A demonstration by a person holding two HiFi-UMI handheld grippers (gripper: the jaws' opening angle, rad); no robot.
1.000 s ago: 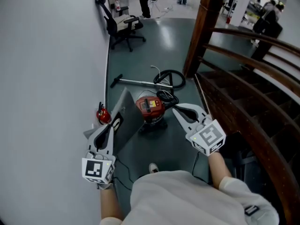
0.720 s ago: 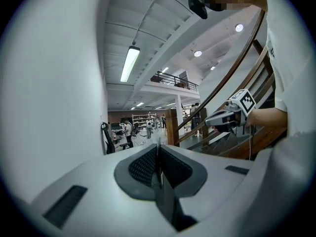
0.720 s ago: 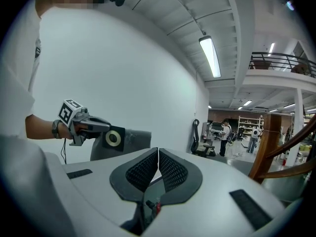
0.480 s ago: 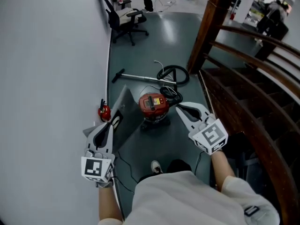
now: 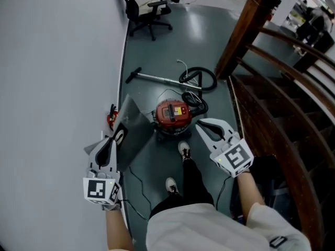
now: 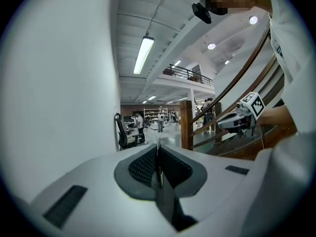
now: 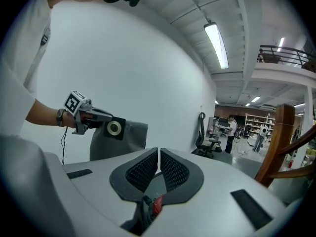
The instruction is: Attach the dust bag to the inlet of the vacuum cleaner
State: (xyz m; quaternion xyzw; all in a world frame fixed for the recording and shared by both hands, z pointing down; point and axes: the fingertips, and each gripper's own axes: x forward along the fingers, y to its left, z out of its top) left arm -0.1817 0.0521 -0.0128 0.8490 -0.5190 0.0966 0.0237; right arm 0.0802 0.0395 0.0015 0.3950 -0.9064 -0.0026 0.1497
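- Your left gripper [image 5: 111,145] sits at the lower left of the head view, its jaws clamped on the black card collar [image 7: 114,128] of the dust bag [image 5: 133,129]; in the left gripper view the collar shows only as a thin dark edge pinched between the pads
- The grey bag hangs from that collar close to the white wall [image 5: 57,61], and in the right gripper view the collar's round ring faces the camera
- The vacuum cleaner [image 5: 171,114], with its red top, stands on the dark green floor [image 5: 172,41] at the middle of the head view, just right of the bag and apart from both grippers
- Your right gripper [image 5: 203,125] is at the right of the vacuum cleaner in the frame; its jaws are pressed together with nothing between them
- A black hose [image 5: 198,79] lies coiled above the vacuum cleaner in the frame, with a metal wand [image 5: 157,78] stretched out to its left
- One of your shoes [image 5: 183,150] is on the floor just below the vacuum cleaner
- A small red object [image 5: 111,117] stands at the foot of the wall, left of the bag
- An office chair [image 5: 146,7] is at the top of the frame, and a wooden stair rail [image 5: 277,51] runs down the right side
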